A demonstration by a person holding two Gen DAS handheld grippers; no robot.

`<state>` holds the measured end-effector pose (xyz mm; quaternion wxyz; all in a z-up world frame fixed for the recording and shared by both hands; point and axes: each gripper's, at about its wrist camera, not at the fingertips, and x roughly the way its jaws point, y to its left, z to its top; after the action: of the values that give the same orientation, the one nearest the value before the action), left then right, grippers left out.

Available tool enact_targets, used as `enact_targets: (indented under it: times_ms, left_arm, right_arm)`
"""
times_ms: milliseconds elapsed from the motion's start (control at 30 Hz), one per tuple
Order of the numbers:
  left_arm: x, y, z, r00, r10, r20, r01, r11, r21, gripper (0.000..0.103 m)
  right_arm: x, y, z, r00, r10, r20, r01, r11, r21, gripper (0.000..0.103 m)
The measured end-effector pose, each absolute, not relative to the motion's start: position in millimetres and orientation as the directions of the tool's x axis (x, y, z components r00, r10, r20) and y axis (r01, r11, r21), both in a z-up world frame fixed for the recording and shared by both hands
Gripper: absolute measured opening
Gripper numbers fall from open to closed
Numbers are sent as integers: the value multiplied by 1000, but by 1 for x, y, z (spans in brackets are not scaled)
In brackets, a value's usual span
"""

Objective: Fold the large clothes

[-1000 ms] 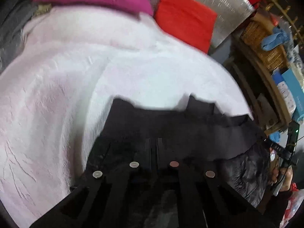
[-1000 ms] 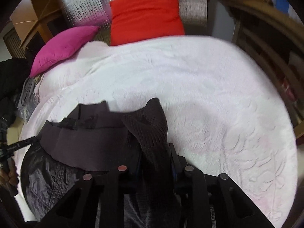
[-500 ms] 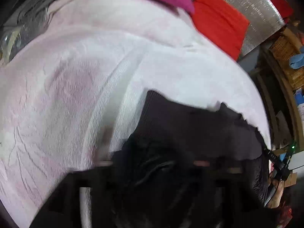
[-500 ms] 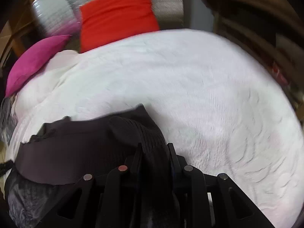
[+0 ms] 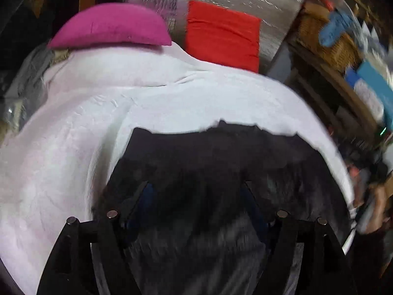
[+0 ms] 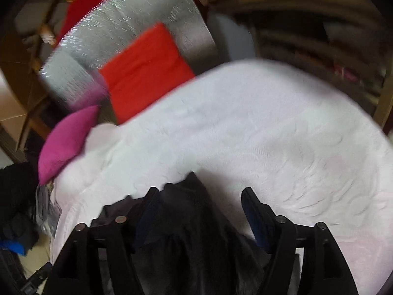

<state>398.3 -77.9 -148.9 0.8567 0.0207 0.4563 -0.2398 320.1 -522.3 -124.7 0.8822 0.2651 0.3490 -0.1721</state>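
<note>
A dark grey-black jacket (image 5: 216, 157) lies on the near edge of the bed's pale pink-white cover (image 5: 73, 127). In the left wrist view my left gripper (image 5: 196, 186) is open, its fingers spread wide over the jacket. In the right wrist view my right gripper (image 6: 199, 191) is open too. A ribbed part of the jacket (image 6: 186, 211) lies between its spread fingers, not clamped. The frames are blurred by motion.
A magenta pillow (image 5: 110, 27) and a red cushion (image 5: 221, 36) sit at the head of the bed (image 6: 270, 135) against a silver padded board (image 6: 127, 22). Wooden shelves with baskets and boxes (image 5: 343, 49) stand to the right. Dark clothes (image 6: 14, 196) lie left of the bed.
Both grippers were shut on the jacket a second ago; both have opened and let go. The jacket has dropped onto the bed's near edge, and both cameras have tilted up.
</note>
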Motion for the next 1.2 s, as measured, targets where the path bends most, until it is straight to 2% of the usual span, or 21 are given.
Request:
enact_targets:
  times_ms: [100,300,433,600,667,833,933,1067,1200]
  left_arm:
    - [371,-86,-154,567,-295,-769,396,916,-60,76]
    - [336,-75,-172,601,-201,-773,294,956,-20,76]
    - [328,-68,-184,615,-154,-773,241,971,-1,76]
    - [334,-77,-202,669,-55,-741,216,969,123,88]
    - [339,-78,-210,670,-33,-741,210,967,147,92]
    - [343,-77,-214,671,-27,-741,208,966,152,93]
    - [343,-75,-214,672,-36,-740,212,966,145,93]
    - [344,-75,-215,673,-36,-738,214,966,147,93]
    - [341,-77,-215,675,-37,-736,215,965,148,93]
  right_arm:
    - [302,-476,-111,719,-86,-690,383,877,290,73]
    - [271,-392,-125,695,-65,-716,238,961,144,73]
    - [251,-359,-140,701,-44,-712,185,975,123,73]
    - [269,-349,-190,566,-105,-818,218,976,25,73]
    - [274,-351,-197,564,-116,-818,215,977,9,73]
    - [276,-355,-186,542,-98,-834,234,972,38,72]
    - [260,-364,-163,596,-73,-800,251,963,99,72]
    - [237,-373,-145,635,-174,-753,320,946,52,72]
    - [239,-402,-165,574,-201,-793,398,916,56,71]
